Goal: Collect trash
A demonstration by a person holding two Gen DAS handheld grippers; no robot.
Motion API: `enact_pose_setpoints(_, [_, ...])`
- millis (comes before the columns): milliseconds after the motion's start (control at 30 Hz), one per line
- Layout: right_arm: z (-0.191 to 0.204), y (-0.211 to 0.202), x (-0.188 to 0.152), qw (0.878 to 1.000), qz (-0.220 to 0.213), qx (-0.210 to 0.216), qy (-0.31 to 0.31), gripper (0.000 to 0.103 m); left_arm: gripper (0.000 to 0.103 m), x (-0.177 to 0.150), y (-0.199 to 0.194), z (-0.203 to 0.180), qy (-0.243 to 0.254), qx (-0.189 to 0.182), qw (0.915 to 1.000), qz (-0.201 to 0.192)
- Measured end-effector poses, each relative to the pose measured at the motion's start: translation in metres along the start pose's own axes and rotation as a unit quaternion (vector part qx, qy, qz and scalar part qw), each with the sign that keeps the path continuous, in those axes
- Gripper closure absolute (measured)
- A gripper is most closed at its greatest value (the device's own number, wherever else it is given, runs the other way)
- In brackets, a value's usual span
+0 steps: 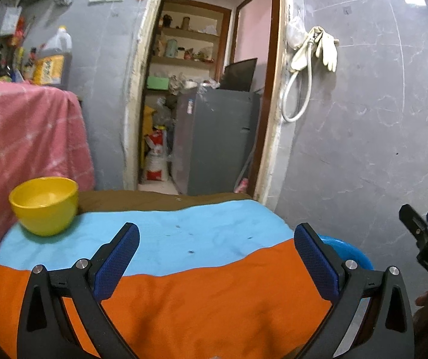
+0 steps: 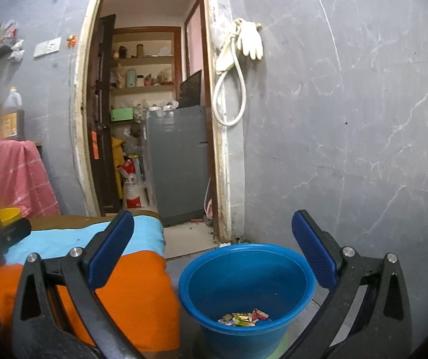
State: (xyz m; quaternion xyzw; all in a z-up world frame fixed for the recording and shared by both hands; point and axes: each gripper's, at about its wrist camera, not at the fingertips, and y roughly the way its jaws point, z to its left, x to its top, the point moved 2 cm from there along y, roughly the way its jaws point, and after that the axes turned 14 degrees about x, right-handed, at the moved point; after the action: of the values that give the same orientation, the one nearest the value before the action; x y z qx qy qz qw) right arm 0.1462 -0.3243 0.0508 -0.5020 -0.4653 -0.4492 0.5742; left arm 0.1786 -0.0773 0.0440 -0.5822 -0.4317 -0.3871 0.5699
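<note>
Both tools, left tool [image 1: 216,257] and right tool [image 2: 214,249], gape empty; wrappers [image 2: 243,318] lie in blue basin [image 2: 273,249] below right tool; collection appears complete, bench cloth [image 1: 202,305] shows no trash.

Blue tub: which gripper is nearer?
Right. The right gripper hangs open just above the blue tub; the left gripper is over the cloth-covered table, beside it.

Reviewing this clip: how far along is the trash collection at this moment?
Looks close to finished. Small wrappers already lie at the bottom of the blue tub beside the table. Nothing is in hand: the left gripper and right gripper are both open and empty. On the orange and blue cloth only a yellow bowl stands; no loose trash shows there, though I cannot see inside the bowl fully.
</note>
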Motion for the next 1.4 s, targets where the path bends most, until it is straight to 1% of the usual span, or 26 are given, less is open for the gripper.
enact_pose_setpoints(100, [0.012,-0.009,-0.001,1.000,-0.003,0.010,-0.005,0.000,0.002,-0.002,-0.010,0.010,0.008,0.018,0.9998,-0.008])
enact_pose_setpoints(267, [0.028,-0.020,-0.005,1.000,-0.002,0.024,-0.015,0.000,0.002,-0.007,-0.027,0.023,0.007,0.033,0.9994,-0.010])
enact_pose_setpoints(467, [0.042,-0.032,-0.012,0.999,0.003,0.033,-0.020,0.000,0.002,-0.016,-0.044,0.030,0.022,0.049,0.9985,-0.011])
enact_pose_setpoints(633, [0.049,-0.043,-0.016,0.999,0.003,0.038,-0.018,0.000,0.002,-0.027,-0.055,0.041,0.012,0.059,0.9982,-0.005])
enact_pose_setpoints(733, [0.055,-0.050,-0.020,0.999,0.001,0.042,-0.018,0.000,0.002,-0.034,-0.062,0.049,0.007,0.072,0.9974,-0.004])
enact_pose_setpoints(1100, [0.081,-0.071,-0.037,0.997,-0.025,0.066,-0.042,0.000,0.002,-0.056,-0.082,0.078,-0.018,0.101,0.9947,0.003])
enact_pose_setpoints(1400, [0.097,-0.077,-0.044,0.995,-0.027,0.080,-0.058,0.000,0.002,-0.069,-0.097,0.081,-0.014,0.117,0.9931,-0.001])
